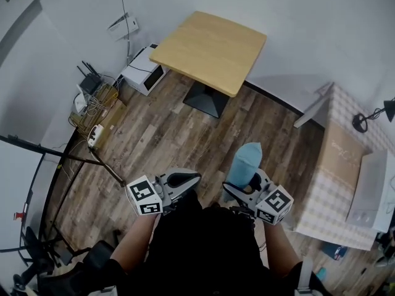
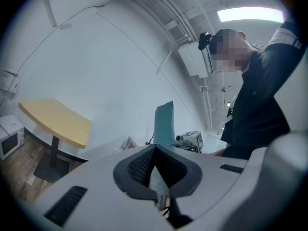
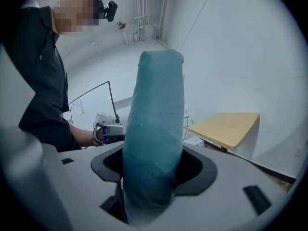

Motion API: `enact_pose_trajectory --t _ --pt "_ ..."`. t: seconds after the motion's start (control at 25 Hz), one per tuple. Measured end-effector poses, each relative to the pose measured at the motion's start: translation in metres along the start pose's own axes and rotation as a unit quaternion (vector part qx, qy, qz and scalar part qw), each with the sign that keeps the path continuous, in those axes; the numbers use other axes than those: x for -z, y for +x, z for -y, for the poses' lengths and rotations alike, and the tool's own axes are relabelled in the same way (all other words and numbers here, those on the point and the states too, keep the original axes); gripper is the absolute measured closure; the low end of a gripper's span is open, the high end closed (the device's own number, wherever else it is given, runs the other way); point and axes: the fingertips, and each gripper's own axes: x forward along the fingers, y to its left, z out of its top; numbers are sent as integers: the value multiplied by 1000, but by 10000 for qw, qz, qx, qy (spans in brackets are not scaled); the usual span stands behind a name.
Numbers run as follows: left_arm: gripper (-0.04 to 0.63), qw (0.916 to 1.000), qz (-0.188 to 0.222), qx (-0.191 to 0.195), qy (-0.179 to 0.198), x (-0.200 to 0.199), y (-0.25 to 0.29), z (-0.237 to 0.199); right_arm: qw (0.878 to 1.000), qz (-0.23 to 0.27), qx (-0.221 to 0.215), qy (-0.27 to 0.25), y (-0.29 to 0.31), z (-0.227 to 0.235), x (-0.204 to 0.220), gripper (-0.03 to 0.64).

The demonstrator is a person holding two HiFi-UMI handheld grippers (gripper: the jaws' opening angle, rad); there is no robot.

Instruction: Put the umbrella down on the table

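A folded teal umbrella (image 1: 245,163) in its fabric sleeve stands upright in my right gripper (image 1: 250,187), which is shut on it low down at waist height. In the right gripper view the umbrella (image 3: 156,129) fills the middle and rises out of the jaws of the right gripper (image 3: 153,170). My left gripper (image 1: 185,179) is held beside it, shut, with nothing between its fingertips. From the left gripper (image 2: 155,150) the umbrella (image 2: 164,124) shows just past the jaws. The square light-wood table (image 1: 210,49) stands ahead across the floor, well apart from both grippers.
A white microwave (image 1: 143,71) and a box of cables (image 1: 95,103) sit on the floor left of the table. A checked-cloth table (image 1: 336,184) with a cardboard box and a black lamp (image 1: 370,116) is at the right. Wood floor lies between me and the table.
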Motion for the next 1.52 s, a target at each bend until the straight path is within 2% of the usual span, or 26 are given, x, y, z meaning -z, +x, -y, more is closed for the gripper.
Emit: enact_pose_trajectory --t 0.36,0.6,0.84,1.08,1.52 --pt "583 9989 216 417 28 -44 -26 -74 9991 -32 395 -147 67 21 -40 328" --pt "583 9967 230 774 -2 -59 -49 -117 9968 68 779 -144 111 28 -56 328" --pt "583 9947 232 998 -30 -67 -49 -142 9949 -16 1000 -158 128 35 -63 328" --pt "583 9952 259 931 -123 -69 -47 -165 9950 -82 995 -86 142 55 -67 328" --pt "583 9984 244 473 -184 -87 -23 -226 9984 -132 524 -172 181 120 -86 328"
